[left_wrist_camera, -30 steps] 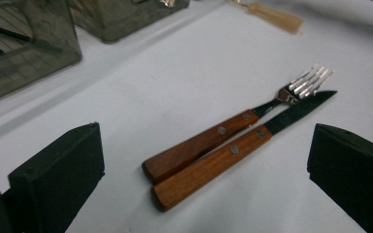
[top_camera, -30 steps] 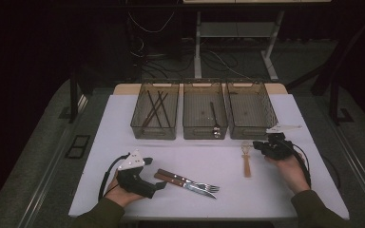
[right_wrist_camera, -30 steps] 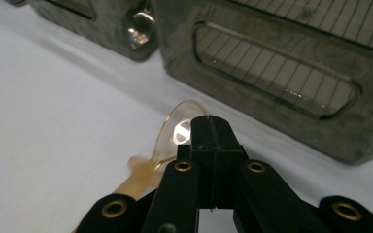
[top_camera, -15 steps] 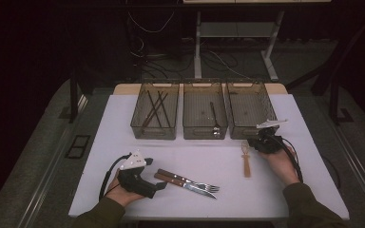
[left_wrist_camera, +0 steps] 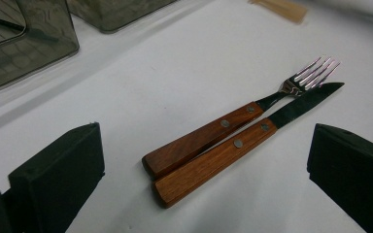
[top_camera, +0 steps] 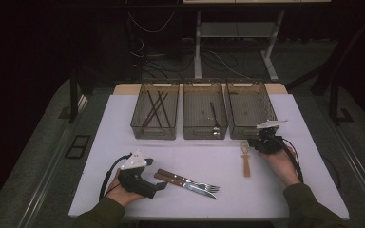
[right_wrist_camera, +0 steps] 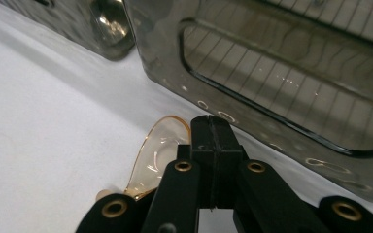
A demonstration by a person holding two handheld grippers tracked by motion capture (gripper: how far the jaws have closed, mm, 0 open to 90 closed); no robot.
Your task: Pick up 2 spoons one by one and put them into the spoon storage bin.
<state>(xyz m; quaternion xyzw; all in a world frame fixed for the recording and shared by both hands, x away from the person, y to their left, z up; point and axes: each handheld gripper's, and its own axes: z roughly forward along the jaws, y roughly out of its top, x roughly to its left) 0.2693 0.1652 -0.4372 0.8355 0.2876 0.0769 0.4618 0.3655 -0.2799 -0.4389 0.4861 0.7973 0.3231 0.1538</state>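
A fork [left_wrist_camera: 209,133] and a knife [left_wrist_camera: 223,158] with wooden handles lie side by side on the white table, handles toward my left gripper [left_wrist_camera: 206,131]. That gripper is open, its jaws wide apart just short of the handle ends; in the high view the left gripper [top_camera: 164,186] rests at the front left, next to the fork and knife [top_camera: 187,181]. My right gripper [right_wrist_camera: 212,126] is shut with nothing seen between its jaws. It hovers over the bowl of an amber spoon [right_wrist_camera: 158,155], close to the right bin's front wall [right_wrist_camera: 281,97]. The spoon [top_camera: 246,166] lies left of the right gripper [top_camera: 255,142].
Three smoky clear bins stand in a row at the back. The left bin [top_camera: 153,133] holds dark chopsticks [top_camera: 153,108], the middle bin [top_camera: 204,134] a metal utensil [top_camera: 215,118], and the right bin [top_camera: 243,134] looks bare. The table's front edge [top_camera: 209,216] runs near both forearms.
The right hand has edged a little up and left, toward the front of the right bin. The left hand, fork and knife have stayed put.
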